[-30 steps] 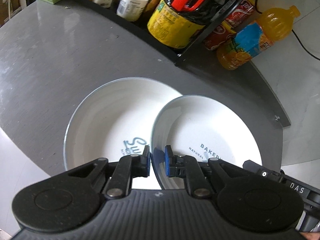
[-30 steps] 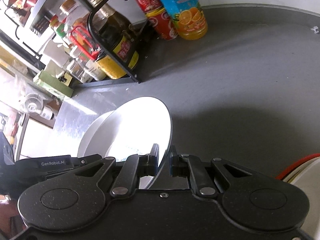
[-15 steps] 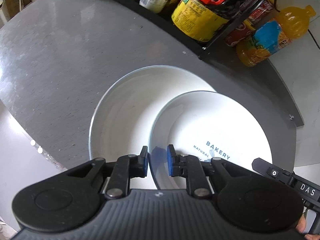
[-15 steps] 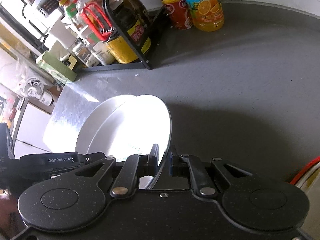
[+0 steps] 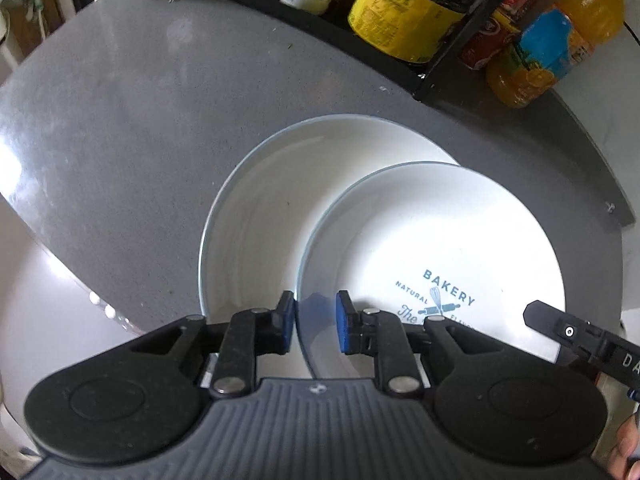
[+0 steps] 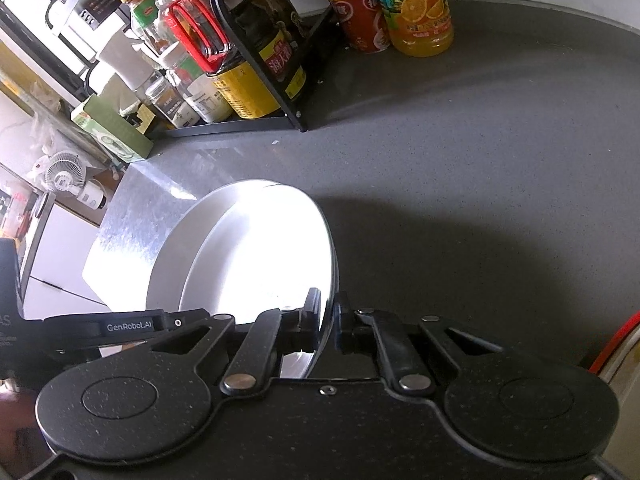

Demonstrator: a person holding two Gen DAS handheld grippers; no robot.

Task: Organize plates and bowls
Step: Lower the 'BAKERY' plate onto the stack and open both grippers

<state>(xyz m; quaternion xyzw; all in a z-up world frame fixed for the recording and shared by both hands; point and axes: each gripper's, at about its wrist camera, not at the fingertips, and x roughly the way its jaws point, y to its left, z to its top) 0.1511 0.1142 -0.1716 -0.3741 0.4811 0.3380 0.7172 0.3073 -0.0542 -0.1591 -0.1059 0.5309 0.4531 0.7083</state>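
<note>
lower bowl (image 5: pixel 256 208) half covered, plate print (image 5: pixel 436 300) partly hidden

Two white plates (image 5: pixel 432 240) (image 5: pixel 272 208), two claws (image 5: pixel 316 320) (image 6: pixel 329 326), roughly eight bottles (image 6: pixel 416 4).

Counter (image 5: pixel 120 112): grey, speckled, with a curved edge.
Big plate (image 5: pixel 272 208): white, lying flat on the counter.
Small plate (image 5: pixel 440 240): white, printed "BAKERY NATURAL" in blue, overlapping the big plate's right side and partly above it.
Left gripper (image 5: pixel 316 320): blue-padded fingers (image 5: pixel 286 320) set apart, straddling the small plate's near rim; the left pad touches the rim's outside, the right pad stands clear inside.
Other gripper (image 5: pixel 580 340): a black finger over the small plate's right edge.
Rack (image 5: pixel 440 76): black, beyond the plates, holding bottles.
Juice bottle (image 5: pixel 560 40): orange, right of the rack.
</note>
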